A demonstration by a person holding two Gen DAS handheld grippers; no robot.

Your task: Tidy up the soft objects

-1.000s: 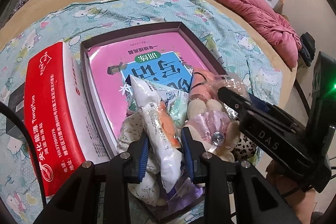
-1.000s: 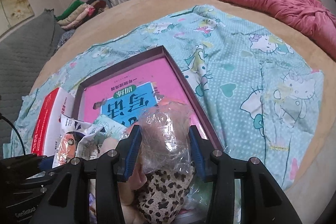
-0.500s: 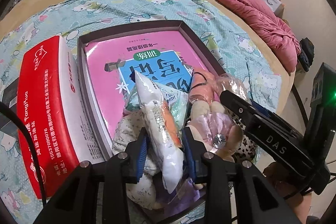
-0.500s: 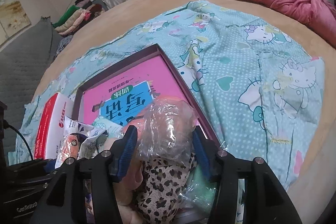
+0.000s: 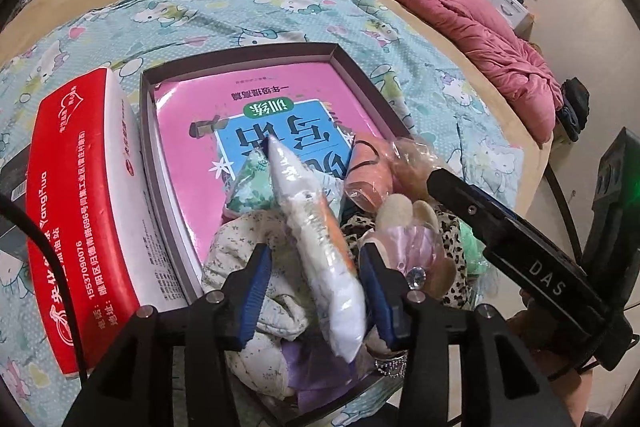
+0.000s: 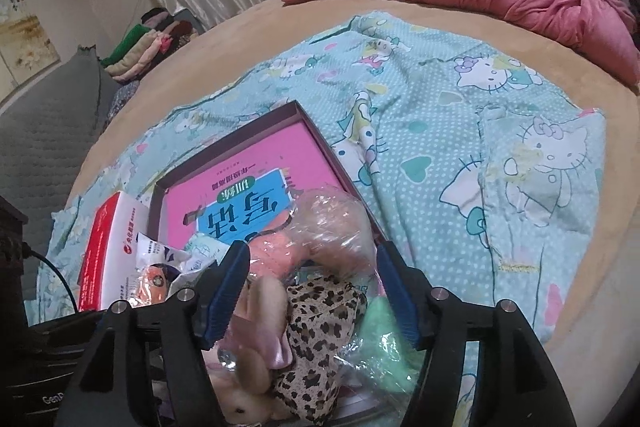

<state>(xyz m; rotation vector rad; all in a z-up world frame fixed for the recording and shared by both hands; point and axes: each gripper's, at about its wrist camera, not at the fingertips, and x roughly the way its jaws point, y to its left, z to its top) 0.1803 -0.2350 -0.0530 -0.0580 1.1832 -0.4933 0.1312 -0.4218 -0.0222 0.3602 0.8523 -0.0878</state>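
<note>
In the left wrist view, the left gripper [image 5: 316, 279] had spread wider than a second earlier; its blue pads [image 5: 256, 291] no longer pinched the white plastic-wrapped packet [image 5: 320, 251], which lay loose between them atop the heap of soft things in the dark tray [image 5: 160, 163], over the pink book [image 5: 224, 111].

In the right wrist view, the right gripper [image 6: 310, 291] had likewise parted, its fingers standing clear on both sides of the clear-bagged peach plush [image 6: 320, 227], which rested on the leopard-print cloth [image 6: 320, 339] at the tray's near end.
</note>
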